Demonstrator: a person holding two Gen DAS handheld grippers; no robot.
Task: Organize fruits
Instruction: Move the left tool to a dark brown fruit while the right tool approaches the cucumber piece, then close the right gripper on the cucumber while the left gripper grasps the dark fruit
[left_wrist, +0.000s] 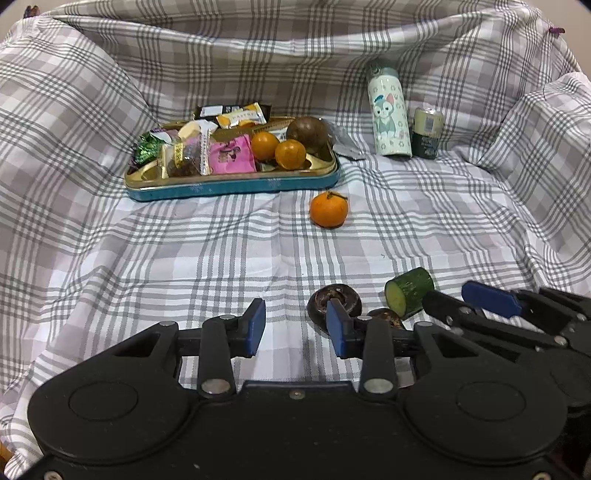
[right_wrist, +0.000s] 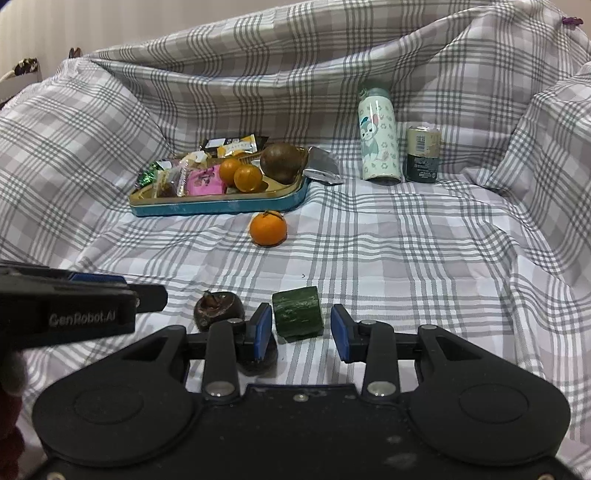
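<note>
left wrist view shows the left tool (left_wrist: 297, 328) low over the checked cloth (left_wrist: 184, 258). its two blue pads stand a little apart, with only cloth between them. it holds nothing. just behind its right pad lies a dark round fruit (left_wrist: 341, 300), and a second dark fruit (left_wrist: 388, 317) peeks out beside it. a cut cucumber piece (left_wrist: 410, 291) lies near them. farther back, one orange (left_wrist: 328, 209) sits alone on the cloth, just in front of the blue tray (left_wrist: 236, 186). two more oranges (left_wrist: 290, 154) and a big brown fruit (left_wrist: 307, 133) rest in the tray with snack packets (left_wrist: 207, 147). a bottle (left_wrist: 389, 110) and a can (left_wrist: 427, 132) stand to the right.

right wrist view shows the right tool (right_wrist: 300, 332), pads a little apart too, empty. the cucumber piece (right_wrist: 298, 312) lies on the cloth just past the gap, touching neither pad.
</note>
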